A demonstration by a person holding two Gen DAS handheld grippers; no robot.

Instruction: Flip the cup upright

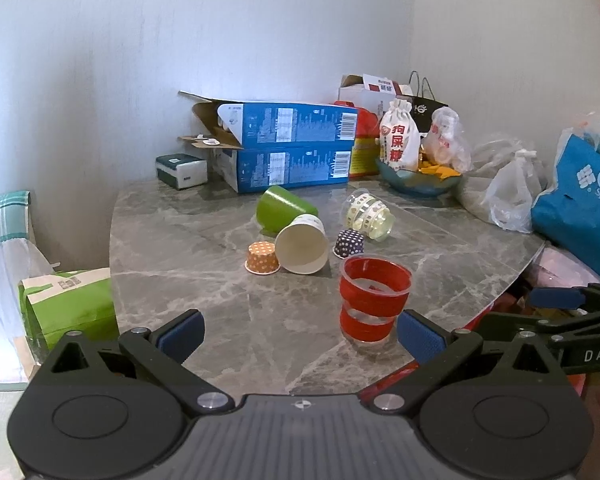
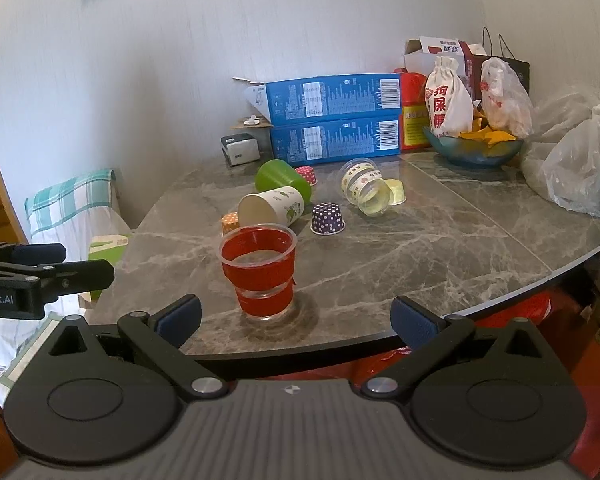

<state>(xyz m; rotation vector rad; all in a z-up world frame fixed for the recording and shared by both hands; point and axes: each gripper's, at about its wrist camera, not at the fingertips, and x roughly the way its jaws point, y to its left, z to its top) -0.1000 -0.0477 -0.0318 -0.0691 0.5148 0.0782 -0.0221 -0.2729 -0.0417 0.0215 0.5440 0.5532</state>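
Observation:
A clear plastic cup with red bands (image 1: 374,298) (image 2: 260,276) stands upright near the table's front edge. Behind it a white paper cup (image 1: 302,246) (image 2: 270,208), a green cup (image 1: 282,208) (image 2: 282,180) and a clear cup with a patterned band (image 1: 368,214) (image 2: 366,190) lie on their sides. My left gripper (image 1: 300,338) is open and empty, just short of the red cup. My right gripper (image 2: 296,320) is open and empty, in front of the red cup at the table edge.
Small dotted paper cups, orange (image 1: 262,258) and purple (image 2: 328,219), sit upside down among the cups. Blue boxes (image 1: 292,152), a bowl of snacks (image 2: 474,148) and plastic bags (image 2: 580,176) line the back and right of the grey marble table (image 2: 420,260).

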